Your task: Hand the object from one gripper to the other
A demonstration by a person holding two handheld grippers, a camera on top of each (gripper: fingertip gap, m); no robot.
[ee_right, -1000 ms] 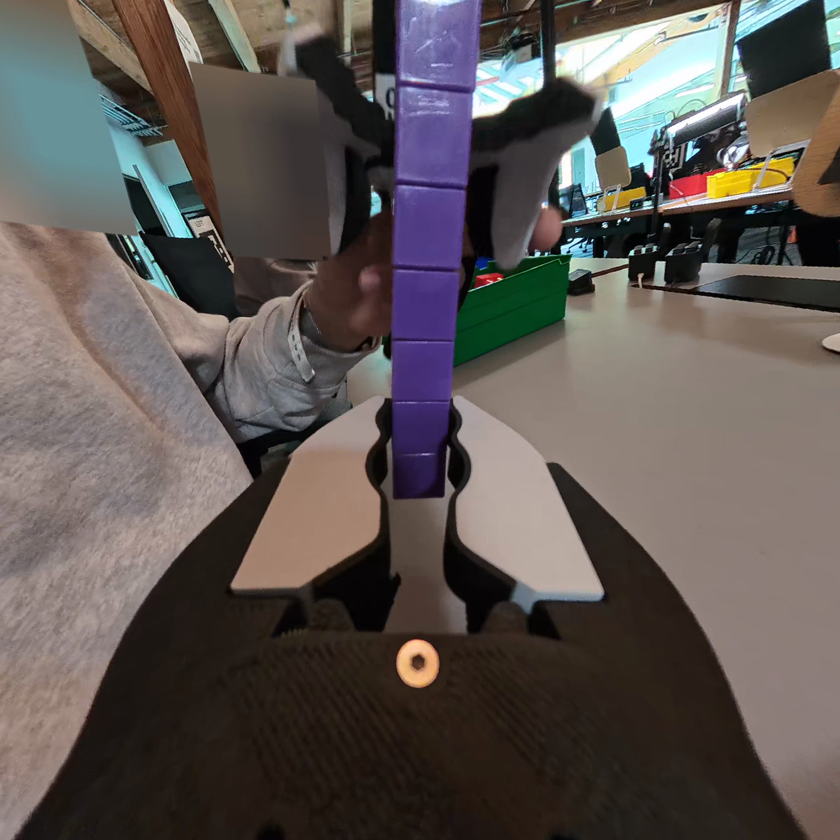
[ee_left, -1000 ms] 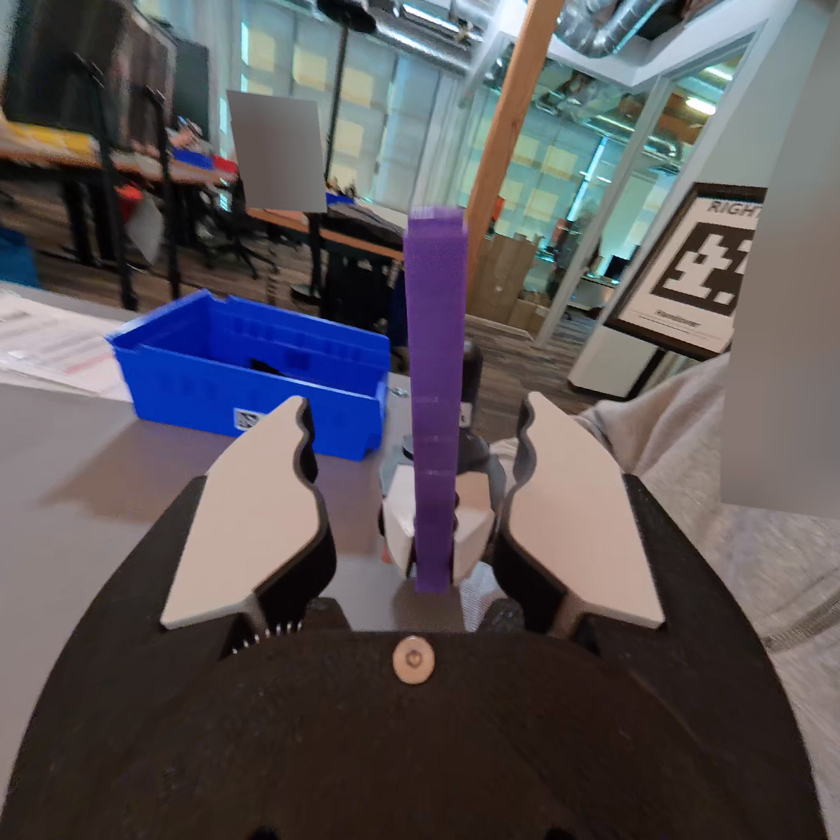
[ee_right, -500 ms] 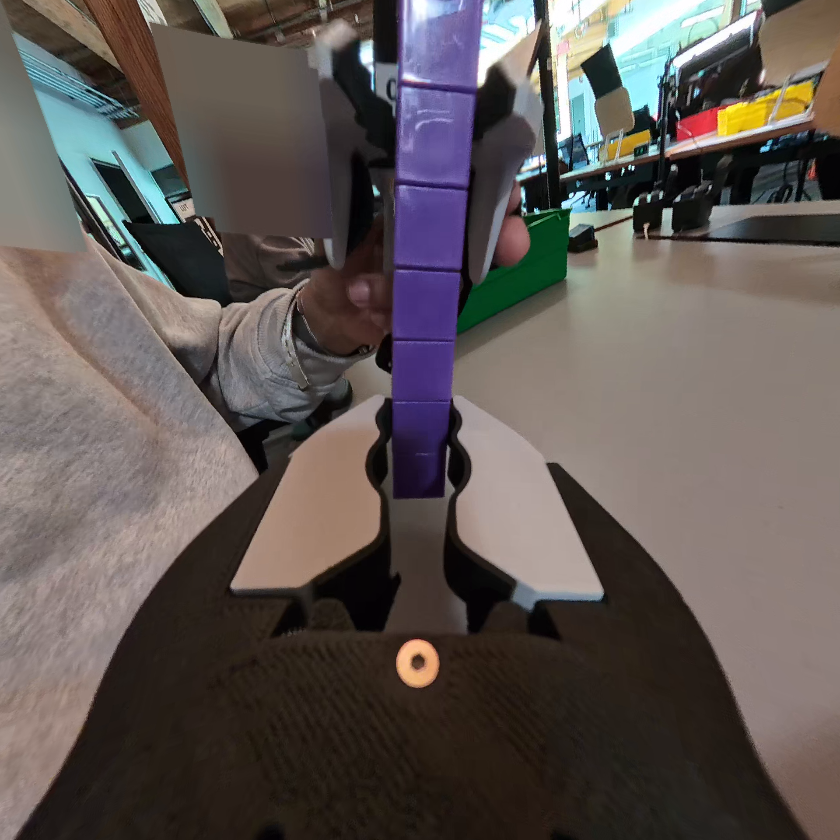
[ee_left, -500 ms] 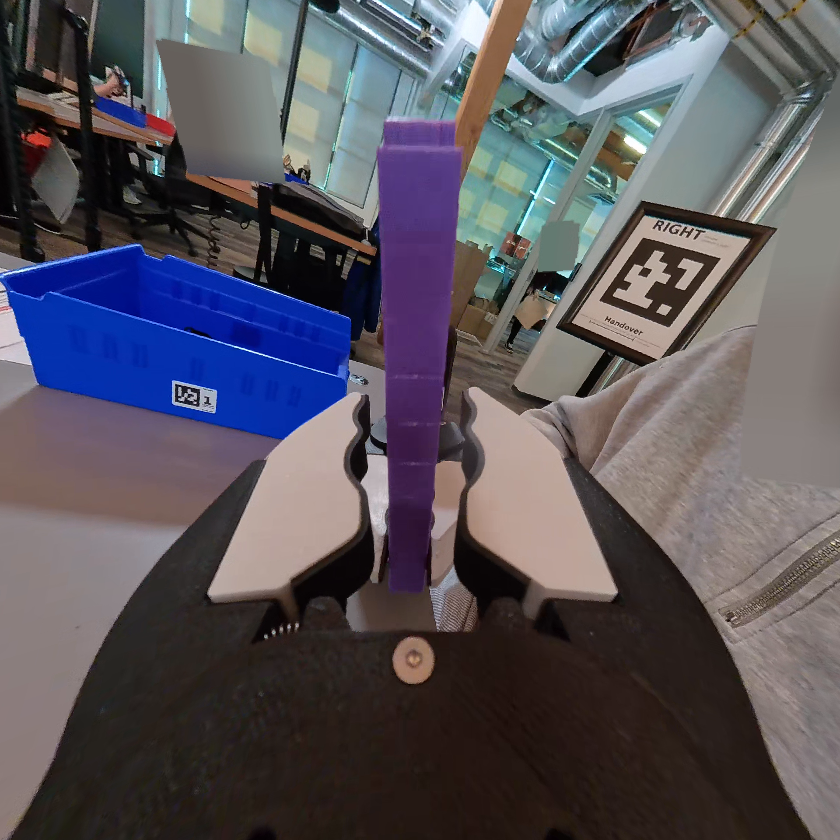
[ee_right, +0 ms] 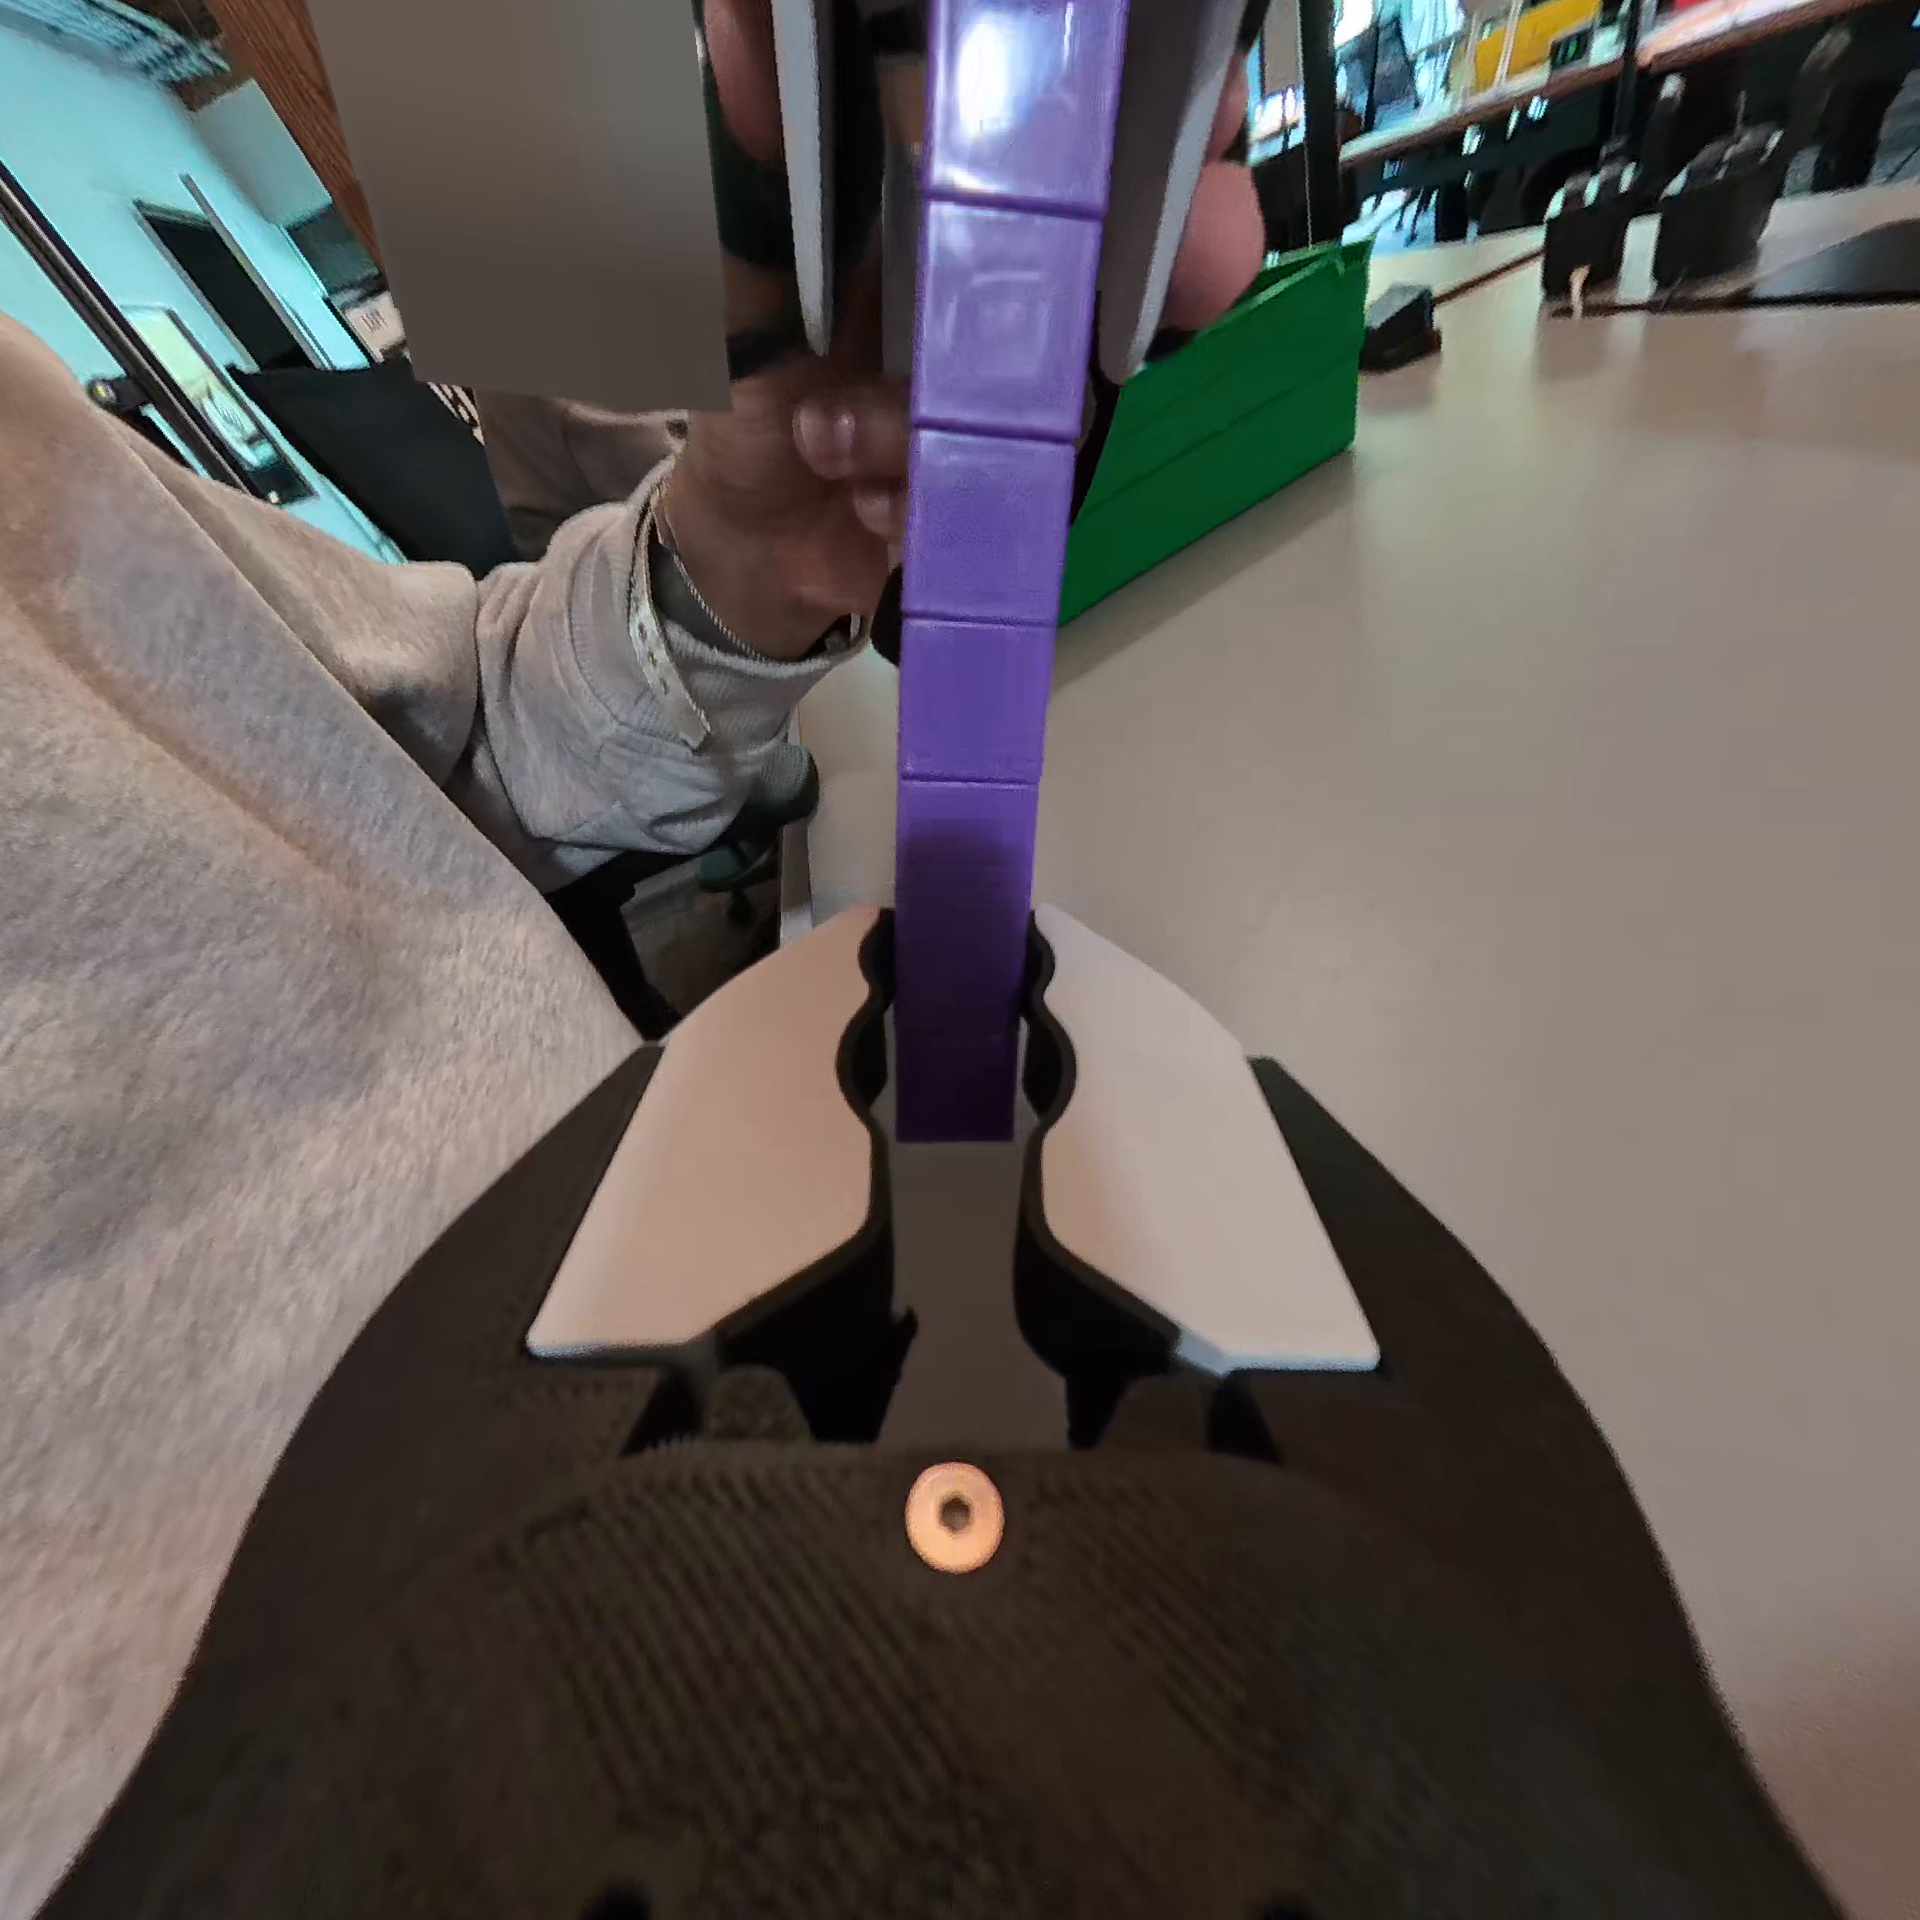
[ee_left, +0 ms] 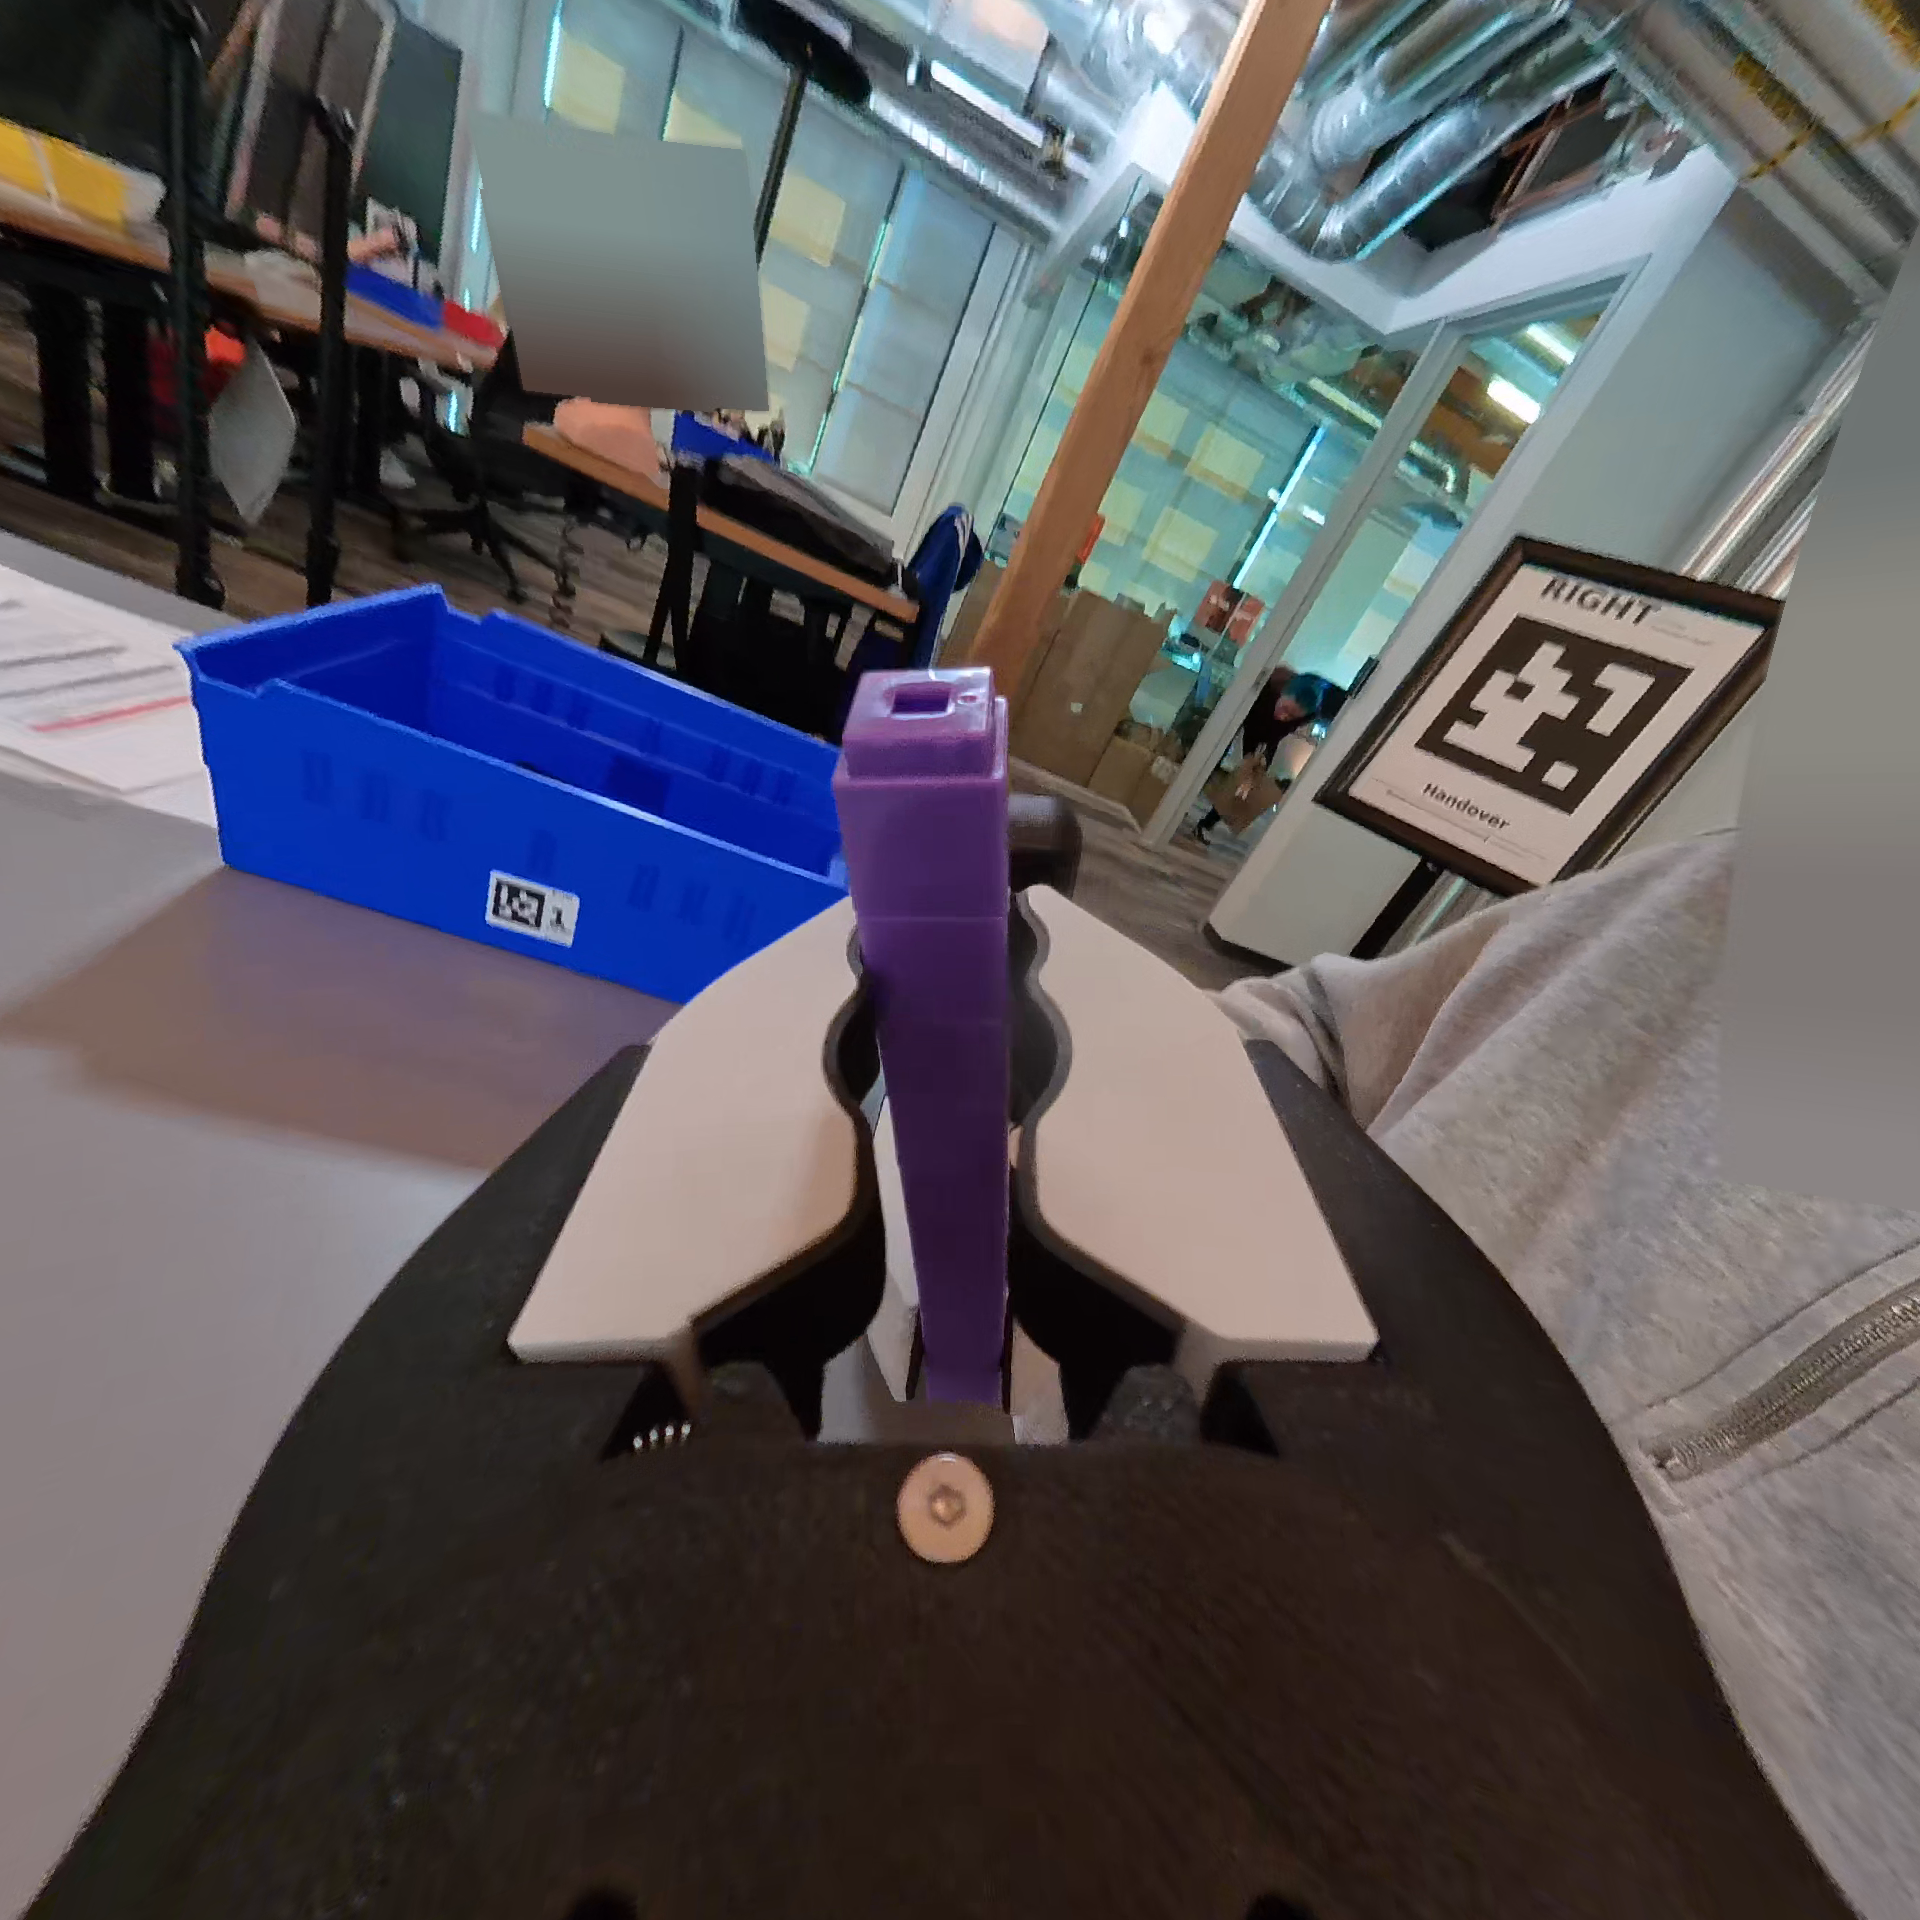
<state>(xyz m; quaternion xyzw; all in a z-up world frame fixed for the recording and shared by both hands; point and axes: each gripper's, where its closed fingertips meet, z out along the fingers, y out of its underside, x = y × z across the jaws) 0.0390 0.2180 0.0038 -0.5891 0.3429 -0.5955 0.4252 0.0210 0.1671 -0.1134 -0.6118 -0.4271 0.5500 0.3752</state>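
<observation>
Both grippers clamped on purple block bar [ee_right: 982,623]: right gripper [ee_right: 956,935] at bottom end; left gripper [ee_left: 935,925] higher up.

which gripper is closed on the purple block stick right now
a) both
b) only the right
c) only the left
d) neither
a: the left gripper has its jaws shut against the tall purple stick of joined plastic blocks, and the right gripper clamps its lower end.
</observation>
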